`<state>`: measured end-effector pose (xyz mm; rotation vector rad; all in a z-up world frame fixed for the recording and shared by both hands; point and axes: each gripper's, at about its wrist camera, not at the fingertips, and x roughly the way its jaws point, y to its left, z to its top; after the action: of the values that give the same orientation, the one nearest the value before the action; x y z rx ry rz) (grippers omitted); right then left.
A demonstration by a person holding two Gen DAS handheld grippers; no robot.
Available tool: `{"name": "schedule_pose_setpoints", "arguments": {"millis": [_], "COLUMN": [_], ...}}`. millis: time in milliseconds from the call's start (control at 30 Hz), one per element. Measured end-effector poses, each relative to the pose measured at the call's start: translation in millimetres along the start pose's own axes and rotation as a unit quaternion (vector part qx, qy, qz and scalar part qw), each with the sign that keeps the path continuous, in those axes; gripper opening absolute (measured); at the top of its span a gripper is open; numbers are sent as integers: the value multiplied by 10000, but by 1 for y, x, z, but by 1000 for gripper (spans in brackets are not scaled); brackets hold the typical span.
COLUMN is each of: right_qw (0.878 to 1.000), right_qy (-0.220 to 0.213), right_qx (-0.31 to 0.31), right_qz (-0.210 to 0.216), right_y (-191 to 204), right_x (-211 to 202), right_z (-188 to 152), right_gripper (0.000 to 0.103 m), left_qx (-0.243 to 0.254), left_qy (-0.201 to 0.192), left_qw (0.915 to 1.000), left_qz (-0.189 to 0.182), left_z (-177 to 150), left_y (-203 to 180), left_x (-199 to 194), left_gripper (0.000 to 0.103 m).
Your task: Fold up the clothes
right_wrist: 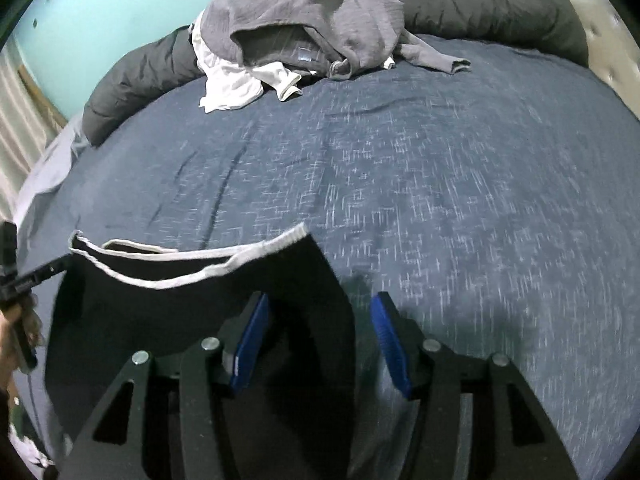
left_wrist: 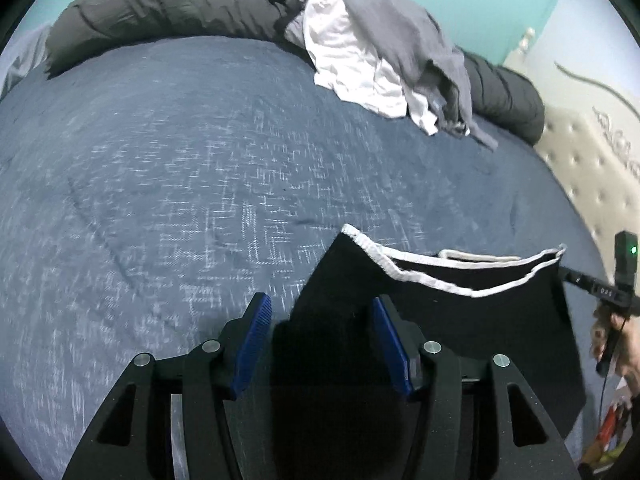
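The black garment (left_wrist: 460, 320), limp and light, hangs between both grippers' wide-open jaws, best pinched at its white-trimmed near corners.

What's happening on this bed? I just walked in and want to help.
A person is folding laundry with two tools. The left hand-held gripper and right hand-held gripper flank a black garment with white trim, jaws open, above the blue speckled bedspread. A grey-and-white clothes pile waits at the far edge.
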<state>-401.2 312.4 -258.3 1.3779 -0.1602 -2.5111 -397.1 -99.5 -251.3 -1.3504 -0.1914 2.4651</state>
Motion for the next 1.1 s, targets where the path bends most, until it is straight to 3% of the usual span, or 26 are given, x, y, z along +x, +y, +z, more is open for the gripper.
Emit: {"name": "schedule_pose_setpoints", "arguments": {"millis": [67, 133, 167, 233, 467, 567, 733, 900, 1000, 1100], "right_qw": [10000, 9998, 9997, 9995, 9971, 9980, 9980, 9990, 9994, 9995], "right_qy": [-38, -52, -59, -176, -699, -500, -51, -103, -134, -165], "right_qx": [-55, -174, -239, -240, 286, 342, 522, 401, 329, 256], "right_qz": [-12, -36, -51, -47, -16, -176, -366, -147, -17, 114], "right_y": [1, 3, 4, 4, -20, -19, -18, 7, 21, 36], "right_x": [6, 9, 10, 6, -25, -18, 7, -19, -35, -50], "right_z": [2, 3, 3, 4, 11, 12, 7, -6, -14, -22], "right_gripper": [46, 14, 8, 4, 3, 3, 3, 11, 20, 20], "left_qx": [56, 71, 83, 57, -426, -752, -681, -527, -493, -612], "left_qy": [30, 67, 81, 63, -397, -358, 18, 106, -15, -140], "left_qw": [10000, 10000, 9999, 9999, 9980, 9960, 9976, 9984, 9985, 9978], "left_qz": [21, -15, -19, -70, -246, -338, -117, 168, 244, 198], "left_z": [2, 4, 4, 5, 8, 9, 8, 5, 0, -12], "left_y": [1, 3, 4, 6, 29, 40, 37, 34, 34, 34], "left_x": [8, 14, 16, 16, -13, -14, 10, 13, -7, -32], "left_gripper": [57, 39, 18, 11, 8, 8, 8, 22, 31, 32]}}
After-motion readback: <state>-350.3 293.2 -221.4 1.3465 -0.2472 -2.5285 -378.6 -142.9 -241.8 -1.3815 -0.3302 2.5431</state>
